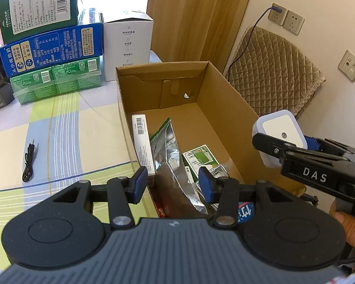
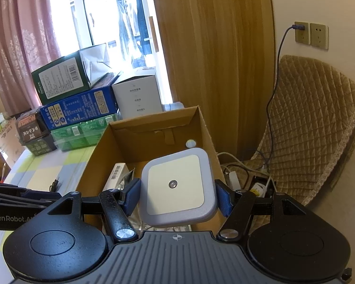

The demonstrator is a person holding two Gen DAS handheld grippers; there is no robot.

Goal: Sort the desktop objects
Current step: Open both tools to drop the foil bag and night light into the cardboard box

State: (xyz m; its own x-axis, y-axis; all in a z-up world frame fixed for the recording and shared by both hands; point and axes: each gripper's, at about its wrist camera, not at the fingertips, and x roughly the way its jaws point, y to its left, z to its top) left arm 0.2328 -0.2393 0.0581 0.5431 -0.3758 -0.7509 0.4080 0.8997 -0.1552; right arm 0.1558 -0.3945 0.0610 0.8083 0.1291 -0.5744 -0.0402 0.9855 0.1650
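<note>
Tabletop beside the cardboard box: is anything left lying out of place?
Yes. A black audio cable lies loose on the checked tablecloth, apart from the cardboard box where other items already sit. The right tongs grip a square white night light above the box.

Near end of the cardboard box (image 1: 227,99) and its contents, hidden behind the left hand-held gripper (image 1: 172,182). A red packet (image 1: 162,209) shows only a corner; a blue label (image 1: 246,211) is cut off by a linkage. Print on the stacked cartons (image 1: 52,47) is too small to read. In the right wrist view, the night light (image 2: 177,189) hides the box floor.
</note>
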